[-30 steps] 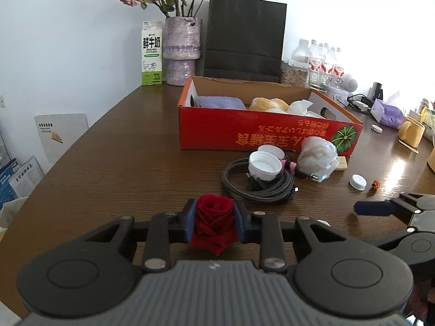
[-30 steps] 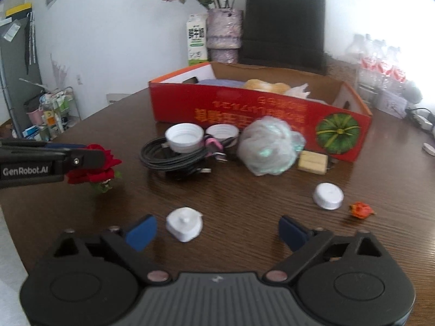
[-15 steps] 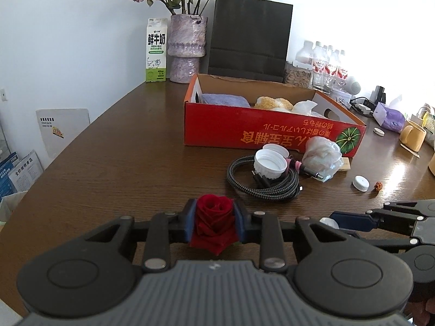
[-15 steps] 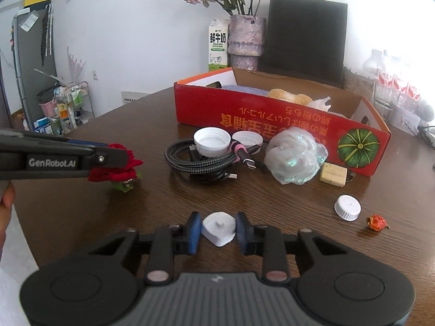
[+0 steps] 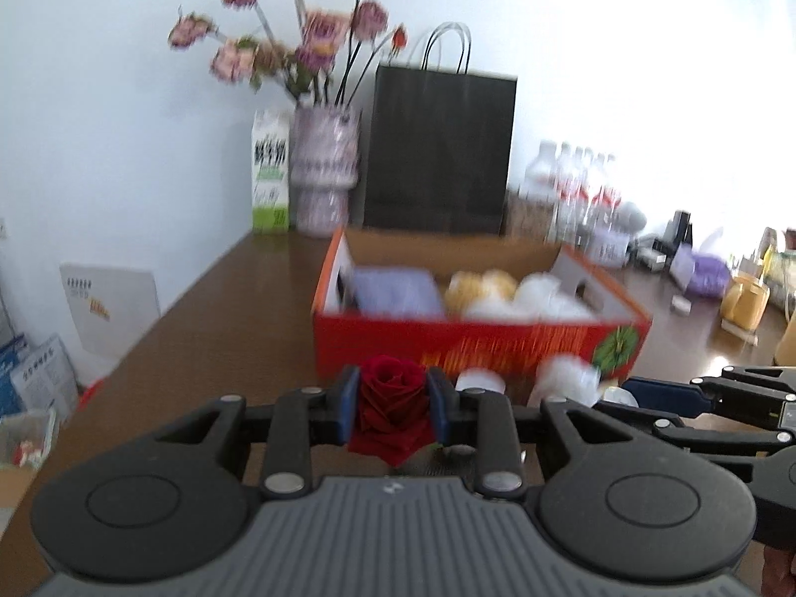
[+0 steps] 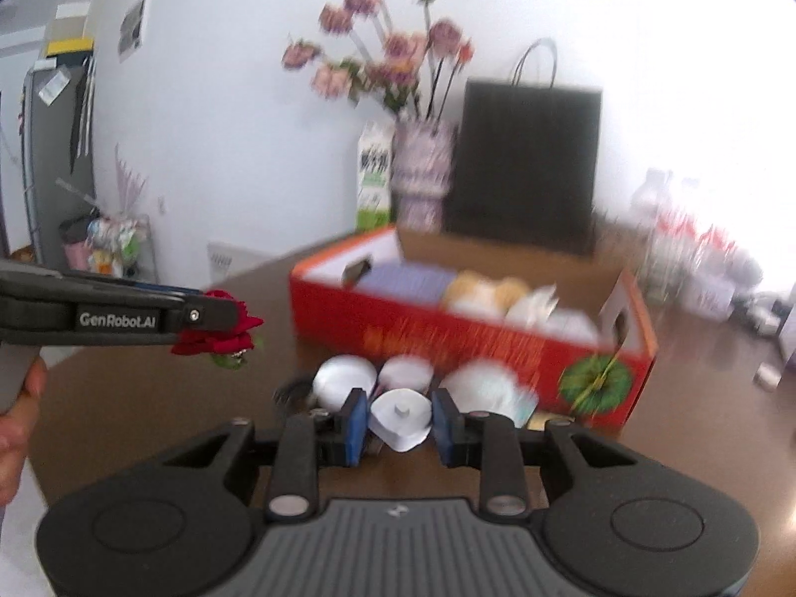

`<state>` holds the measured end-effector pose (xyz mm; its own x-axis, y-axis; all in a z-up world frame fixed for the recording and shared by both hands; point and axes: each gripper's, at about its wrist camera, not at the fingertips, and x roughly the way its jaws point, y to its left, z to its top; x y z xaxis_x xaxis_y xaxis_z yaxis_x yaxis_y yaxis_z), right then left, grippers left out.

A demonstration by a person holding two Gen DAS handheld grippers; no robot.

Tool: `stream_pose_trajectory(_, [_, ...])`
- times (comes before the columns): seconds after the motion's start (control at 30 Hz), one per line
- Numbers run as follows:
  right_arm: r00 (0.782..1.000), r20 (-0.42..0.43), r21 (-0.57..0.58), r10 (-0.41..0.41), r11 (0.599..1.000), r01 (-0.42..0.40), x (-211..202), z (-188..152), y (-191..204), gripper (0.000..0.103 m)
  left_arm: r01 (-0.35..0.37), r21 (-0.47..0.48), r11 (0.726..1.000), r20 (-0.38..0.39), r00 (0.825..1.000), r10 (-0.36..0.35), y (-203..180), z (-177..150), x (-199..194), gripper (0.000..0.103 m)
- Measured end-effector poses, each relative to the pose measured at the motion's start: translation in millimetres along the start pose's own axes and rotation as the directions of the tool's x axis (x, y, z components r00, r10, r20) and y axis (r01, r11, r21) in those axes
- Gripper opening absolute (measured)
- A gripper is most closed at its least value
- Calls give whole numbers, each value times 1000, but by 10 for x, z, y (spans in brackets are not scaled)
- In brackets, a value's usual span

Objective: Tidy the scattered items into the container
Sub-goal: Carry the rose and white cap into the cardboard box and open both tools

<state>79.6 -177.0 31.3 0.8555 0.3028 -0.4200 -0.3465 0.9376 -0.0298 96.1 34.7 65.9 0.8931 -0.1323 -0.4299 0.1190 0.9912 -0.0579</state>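
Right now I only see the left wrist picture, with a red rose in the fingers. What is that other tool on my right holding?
Observer: A white cap, pinched between the right gripper's blue fingers.
Operator: Is somebody holding my tool?
Observer: Yes, a person's hand holds the left gripper at the picture's edge.
Operator: Anything under the rose?
Observer: A green bit hangs just below the rose.

black paper bag (image 5: 440, 154), flower vase (image 5: 323, 174), milk carton (image 5: 270, 171) behind.
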Motion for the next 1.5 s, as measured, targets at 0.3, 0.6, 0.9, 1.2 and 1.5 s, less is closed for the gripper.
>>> stream_pose_trajectory(0.3, [990, 108, 75, -91, 994, 83, 340, 540, -361, 27, 18, -39, 999, 104, 995, -14, -272, 643, 402, 30])
stream_pose_trajectory(0.6, [981, 103, 135, -165, 979, 151, 1047, 805, -728, 27, -31, -78, 996, 100, 994, 39, -402, 949, 1094, 30])
stream_pose_trajectory(0.9, [980, 22, 183, -200, 964, 193, 1612, 604, -1063, 27, -130, -44, 991, -1, 992, 130, -367, 782, 2015, 30])
stream_pose_trajectory(1.2, [978, -11, 160, -207, 965, 206, 1703, 512, -1049, 27, -181, -17, 983, -56, 982, 180, -336, 626, 2164, 30])
stream_pose_trajectory(1.5, [978, -36, 134, -204, 969, 207, 1696, 495, -1002, 41, -221, 28, 975, -49, 974, 222, -397, 606, 2125, 59])
